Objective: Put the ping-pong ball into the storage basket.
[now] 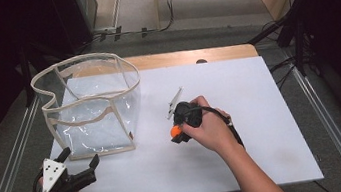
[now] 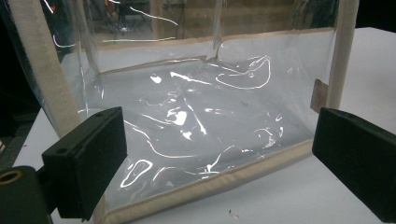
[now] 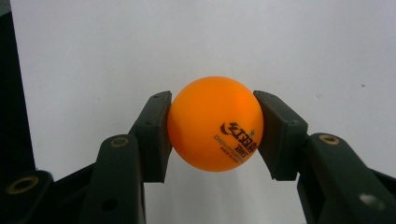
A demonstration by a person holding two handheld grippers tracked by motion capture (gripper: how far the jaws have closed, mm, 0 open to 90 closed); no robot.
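Observation:
An orange table-tennis ball [image 3: 215,123] with black print sits squeezed between both jaws of my right gripper [image 3: 214,135], which is shut on it. In the high view the ball [image 1: 175,132] shows at the tip of the right gripper [image 1: 178,134], low over the white table mid-centre. A clear plastic bag with beige trim [image 1: 91,104] stands open-topped at the table's left. My left gripper [image 1: 79,162] is open near the front left, its jaws pointing at the bag's lower front wall [image 2: 201,130], with nothing between them.
The white table top [image 1: 252,115] has bare room to the right and front. A thin clear strip [image 1: 174,101] lies just beyond the right gripper. Dark stands and cables flank the table, and a wooden board edge [image 1: 188,55] runs along the back.

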